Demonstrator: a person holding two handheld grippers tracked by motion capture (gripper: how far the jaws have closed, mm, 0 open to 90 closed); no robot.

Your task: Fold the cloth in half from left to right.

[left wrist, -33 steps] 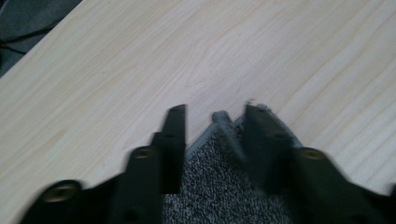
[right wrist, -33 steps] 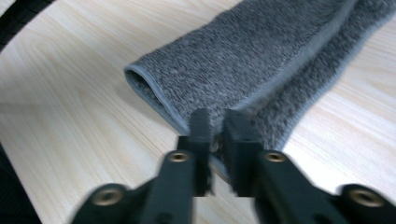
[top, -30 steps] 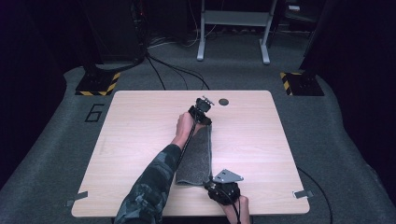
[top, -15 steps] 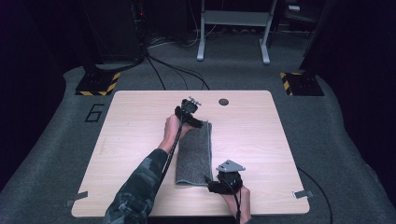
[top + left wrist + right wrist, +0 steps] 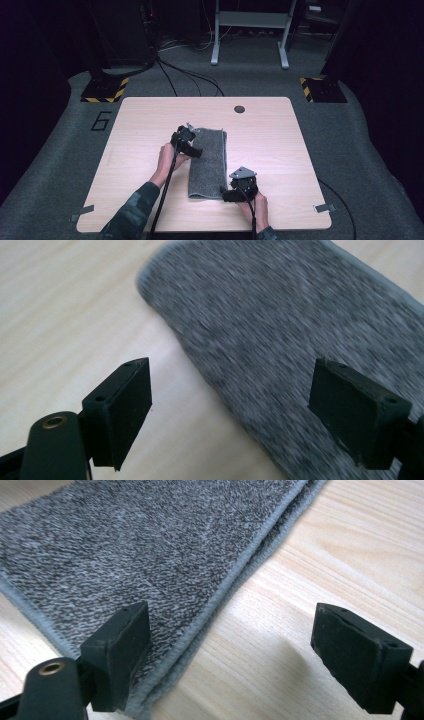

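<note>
A folded grey towel (image 5: 209,162) lies lengthwise in the middle of the wooden table (image 5: 280,145). My left gripper (image 5: 192,148) hovers at the towel's left edge near its far end, open; its view shows the towel (image 5: 280,340) under the jaws with nothing held. My right gripper (image 5: 229,195) sits at the towel's near right corner, open. In its view the layered hemmed edge of the towel (image 5: 150,550) runs between the jaws, with bare wood to the right.
A round cable hole (image 5: 239,109) is in the table's far edge area. Black stands with striped bases (image 5: 104,90) and a metal frame (image 5: 250,30) stand on the carpet beyond the table. Cables trail from both grippers.
My left gripper has drawn back from the towel's far end toward the person and to the left. The right gripper has shifted slightly right at the near corner.
</note>
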